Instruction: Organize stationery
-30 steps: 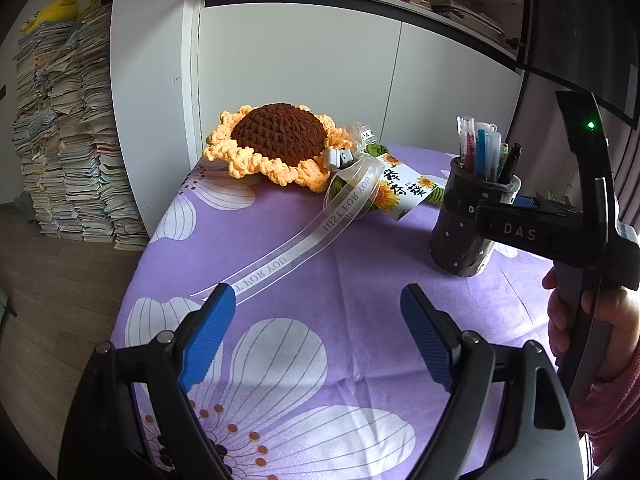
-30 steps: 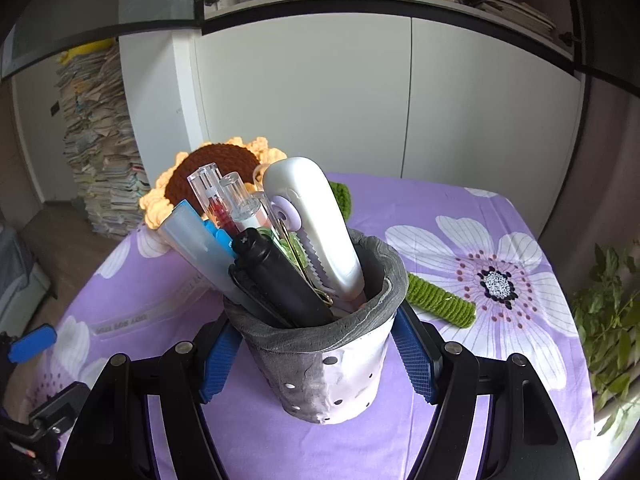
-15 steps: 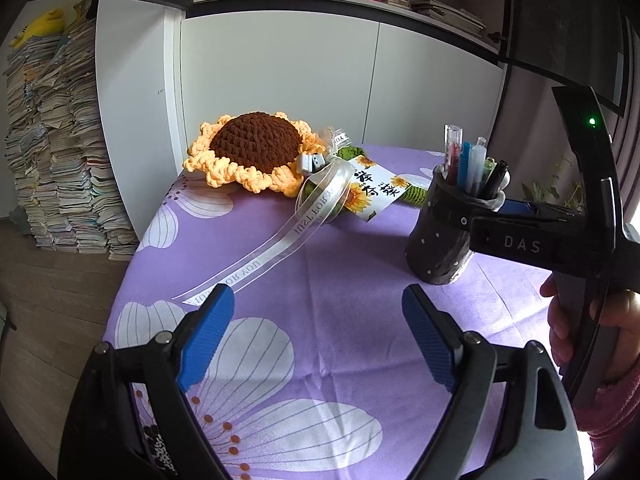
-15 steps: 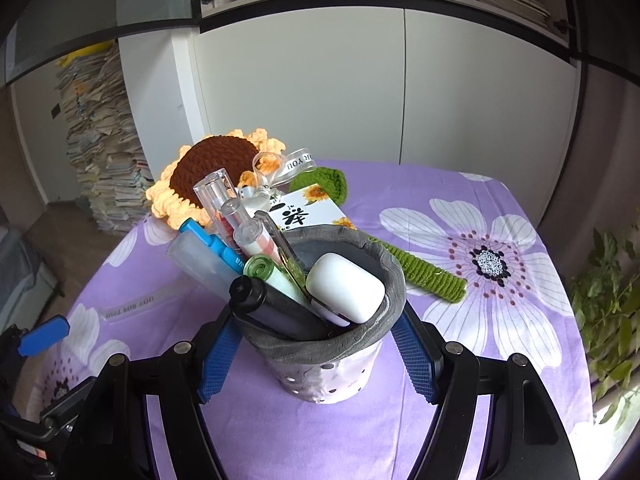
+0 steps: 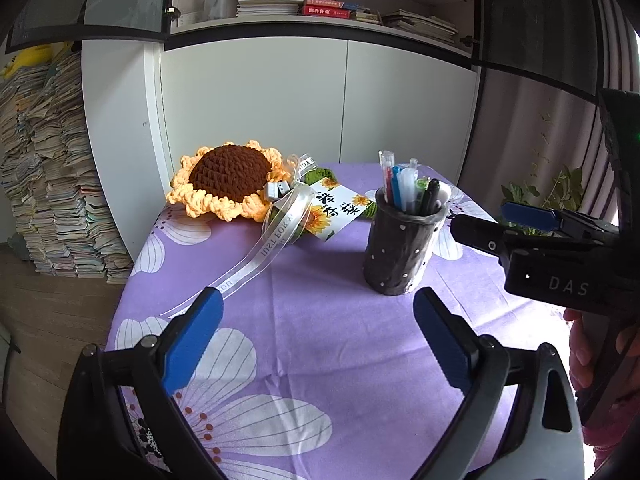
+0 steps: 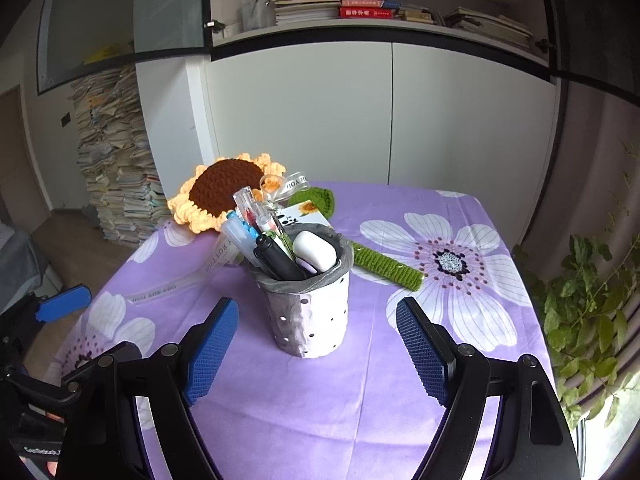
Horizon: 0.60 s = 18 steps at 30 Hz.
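A lived-in home study or living room. A table (image 6: pixel 500 344) wears a purple cloth printed with big white flowers. Behind it stand white cabinet doors (image 6: pixel 304 112) under open shelves of books (image 6: pixel 360 8). Tall stacks of papers and magazines (image 5: pixel 48 168) rise from the wooden floor (image 5: pixel 48 312). A crocheted sunflower (image 5: pixel 230 184) and a leafy houseplant (image 6: pixel 588 320) add a domestic touch.

The right gripper (image 6: pixel 316 344) has let go of the pen holder (image 6: pixel 308 300), jaws just opened and drawn back from it; left gripper (image 5: pixel 318 340) also widened
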Motion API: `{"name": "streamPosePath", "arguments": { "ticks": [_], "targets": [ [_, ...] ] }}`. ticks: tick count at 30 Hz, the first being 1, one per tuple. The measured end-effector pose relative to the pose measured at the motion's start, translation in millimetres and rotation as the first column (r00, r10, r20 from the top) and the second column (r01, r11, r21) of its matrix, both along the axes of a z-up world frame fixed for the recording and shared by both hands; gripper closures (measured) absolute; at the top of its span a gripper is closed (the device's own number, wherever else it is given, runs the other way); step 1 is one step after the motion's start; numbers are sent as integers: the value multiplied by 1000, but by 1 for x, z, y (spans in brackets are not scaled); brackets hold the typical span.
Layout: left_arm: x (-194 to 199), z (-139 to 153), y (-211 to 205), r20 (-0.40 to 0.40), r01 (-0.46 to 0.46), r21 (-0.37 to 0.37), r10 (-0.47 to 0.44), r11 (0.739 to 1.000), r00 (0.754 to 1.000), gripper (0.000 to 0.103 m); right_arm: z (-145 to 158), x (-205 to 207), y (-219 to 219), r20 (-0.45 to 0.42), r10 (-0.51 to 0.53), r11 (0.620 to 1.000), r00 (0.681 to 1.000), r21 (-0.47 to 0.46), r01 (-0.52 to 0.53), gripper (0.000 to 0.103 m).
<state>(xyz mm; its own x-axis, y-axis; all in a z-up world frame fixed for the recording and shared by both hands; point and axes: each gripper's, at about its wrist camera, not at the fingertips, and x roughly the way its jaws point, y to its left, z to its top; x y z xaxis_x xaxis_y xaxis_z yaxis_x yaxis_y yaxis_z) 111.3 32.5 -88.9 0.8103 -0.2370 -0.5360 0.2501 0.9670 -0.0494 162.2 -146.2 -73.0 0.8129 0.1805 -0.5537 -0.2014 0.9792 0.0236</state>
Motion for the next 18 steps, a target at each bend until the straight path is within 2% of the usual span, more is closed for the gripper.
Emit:
{"name": "streamPosePath", "arguments": {
  "ticks": [6,11,18],
  "targets": [
    [-22,23,-11,49,23,13,-23,1000,999,6,23,-30,-7,42,-33,999,999,2,33,20],
    [-40,42,-14,76,4,11,-5,1000,997,2,42,-63,-15,96,-64,998,993,24,62,20],
    [-74,61,-19,134,-12,31,8,999,991,2,65,-109,-27,169,-105,993,980,63,96,13]
  ]
}}
